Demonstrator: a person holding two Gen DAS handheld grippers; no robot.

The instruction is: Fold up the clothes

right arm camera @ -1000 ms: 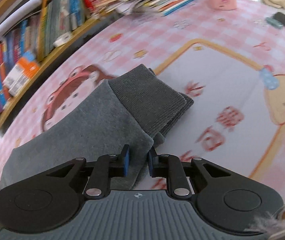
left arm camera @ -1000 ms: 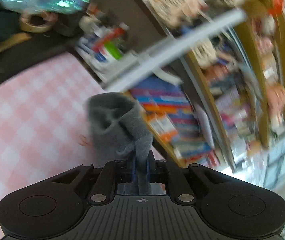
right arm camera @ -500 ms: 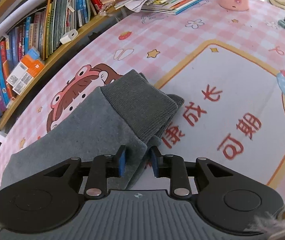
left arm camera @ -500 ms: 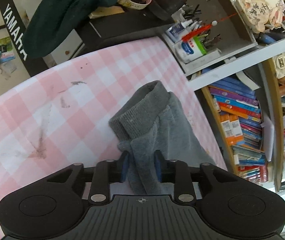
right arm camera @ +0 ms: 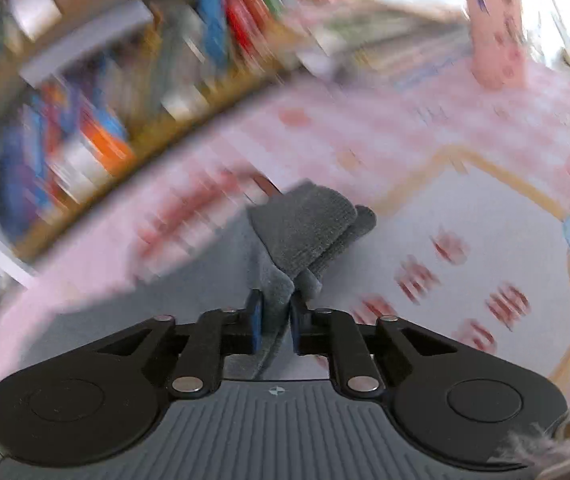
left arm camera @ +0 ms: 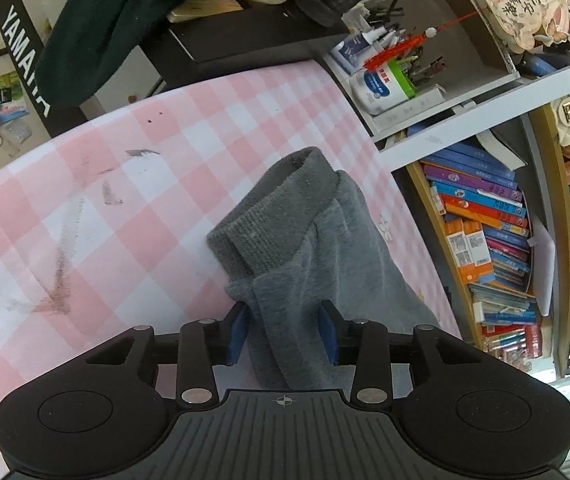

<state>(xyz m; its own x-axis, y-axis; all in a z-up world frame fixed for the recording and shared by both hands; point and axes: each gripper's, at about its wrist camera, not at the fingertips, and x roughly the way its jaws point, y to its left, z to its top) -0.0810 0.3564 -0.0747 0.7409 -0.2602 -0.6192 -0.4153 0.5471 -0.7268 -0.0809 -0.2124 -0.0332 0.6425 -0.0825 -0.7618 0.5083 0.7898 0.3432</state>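
Lowered from mid-air a second ago, the grey knit garment with the ribbed cuff (left arm camera: 285, 236) now lies on the pink-and-white checked tablecloth (left arm camera: 97, 208) in the left wrist view, stretching forward from the left gripper (left arm camera: 285, 330). Its jaws, clamped tight before, are opening; the cloth still runs between the blue pads (left arm camera: 237, 330), but the right-hand one stands clear of it, so the hold looks released. That suggests this end of the fold has been set down. The darker ribbed cuff sits furthest ahead of the claw, doubled over, with softer fleece bunched nearer the jaws. Off to the claw's right, past the table edge, is a bookshelf crowded with books (left arm camera: 489, 240).

From the right wrist, the picture has turned heavily blurred compared with the sharp earlier views. The right gripper (right arm camera: 275, 322) has jaws closing narrowly on a pinch of the same grey fabric, whose cuff (right arm camera: 309, 228) hangs just ahead of the claw above the cartoon-printed mat (right arm camera: 465, 240).
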